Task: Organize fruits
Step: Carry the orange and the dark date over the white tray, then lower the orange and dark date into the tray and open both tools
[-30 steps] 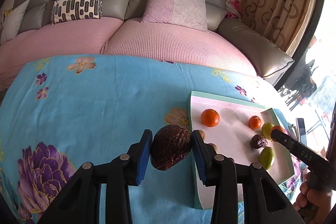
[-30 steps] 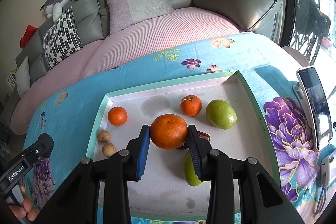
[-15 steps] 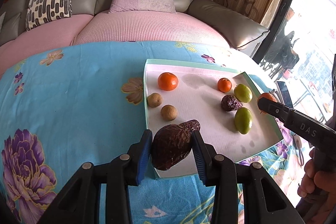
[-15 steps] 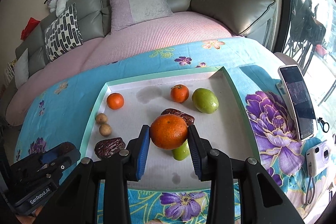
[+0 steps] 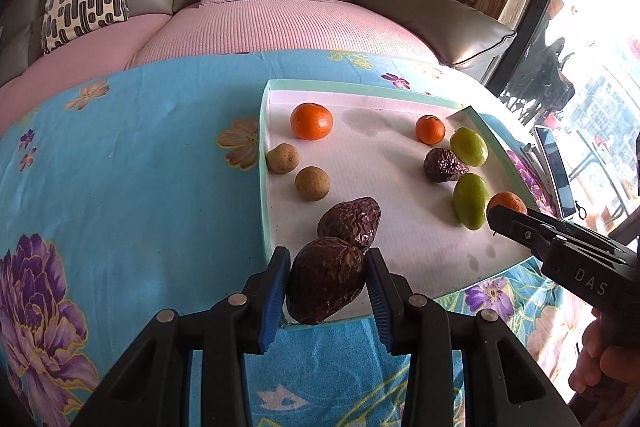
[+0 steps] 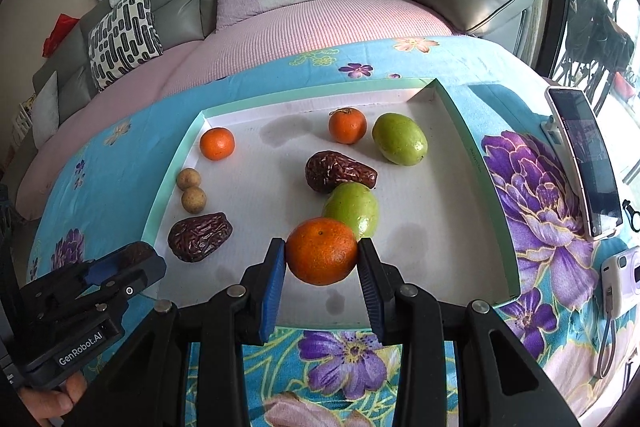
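Observation:
My left gripper (image 5: 328, 259) is shut on a dark wrinkled date (image 5: 326, 283), held over the near left corner of the white tray (image 5: 264, 187). A second date (image 5: 350, 223) lies just beyond it. My right gripper (image 6: 321, 247) is shut on an orange (image 6: 322, 251) above the tray's (image 6: 460, 119) near middle. In the tray lie two small oranges (image 6: 217, 143) (image 6: 347, 125), two green fruits (image 6: 399, 139) (image 6: 352, 209), a date (image 6: 338, 171) between them and two longans (image 6: 189, 178) (image 6: 194, 199). The left gripper (image 6: 120, 269) shows at lower left.
A blue floral cloth (image 5: 120, 187) covers the table. A phone on a stand (image 6: 586, 163) and a small camera (image 6: 620, 279) sit right of the tray. A grey sofa with pink cover (image 5: 280, 27) and cushions lies behind; a window is at the right.
My left gripper swung right from over the cloth to the tray's near left corner, still holding its date. My right gripper drew back toward the near edge with the orange.

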{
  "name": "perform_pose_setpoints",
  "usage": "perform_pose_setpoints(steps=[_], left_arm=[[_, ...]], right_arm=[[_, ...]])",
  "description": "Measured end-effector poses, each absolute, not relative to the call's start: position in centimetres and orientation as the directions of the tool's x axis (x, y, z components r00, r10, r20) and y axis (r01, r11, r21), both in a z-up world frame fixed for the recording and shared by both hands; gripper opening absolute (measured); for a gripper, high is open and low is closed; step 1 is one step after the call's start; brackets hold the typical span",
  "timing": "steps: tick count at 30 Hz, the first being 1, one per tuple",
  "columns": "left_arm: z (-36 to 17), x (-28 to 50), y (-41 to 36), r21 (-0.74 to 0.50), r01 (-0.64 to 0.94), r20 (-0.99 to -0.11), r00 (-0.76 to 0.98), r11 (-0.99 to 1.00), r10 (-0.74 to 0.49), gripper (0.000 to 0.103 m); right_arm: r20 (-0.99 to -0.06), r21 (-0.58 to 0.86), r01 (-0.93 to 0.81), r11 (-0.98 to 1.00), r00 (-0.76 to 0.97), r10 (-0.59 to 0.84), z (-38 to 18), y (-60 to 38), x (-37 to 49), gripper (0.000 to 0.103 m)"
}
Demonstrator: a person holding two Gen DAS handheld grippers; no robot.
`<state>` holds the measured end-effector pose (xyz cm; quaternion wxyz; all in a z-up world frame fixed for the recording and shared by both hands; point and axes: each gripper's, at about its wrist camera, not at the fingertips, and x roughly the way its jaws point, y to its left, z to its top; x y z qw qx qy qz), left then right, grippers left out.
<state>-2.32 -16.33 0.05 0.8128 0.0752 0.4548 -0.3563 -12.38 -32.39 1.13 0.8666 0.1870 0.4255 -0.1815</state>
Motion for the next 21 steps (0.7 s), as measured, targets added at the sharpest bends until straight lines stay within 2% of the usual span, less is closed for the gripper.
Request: perform_pose_setpoints(steps=[7, 21], left_arm=[[-0.6, -1.9, -16.7, -0.200, 0.647, -0.806, 0.318, 0.736, -0.499, 0.041], [-1.1, -1.9, -17.3, -0.182, 0.661, -0.818, 0.309, 0.728, -0.485, 0.041]], right_arm=[[-0.839, 0.167, 0.472, 0.866, 0.529, -0.126, -0.6, -32.5, -11.6, 0.038], [-0.847, 0.161, 0.460, 0.873, 0.518, -0.117, -0.9, -32.2, -11.2, 0.038]])
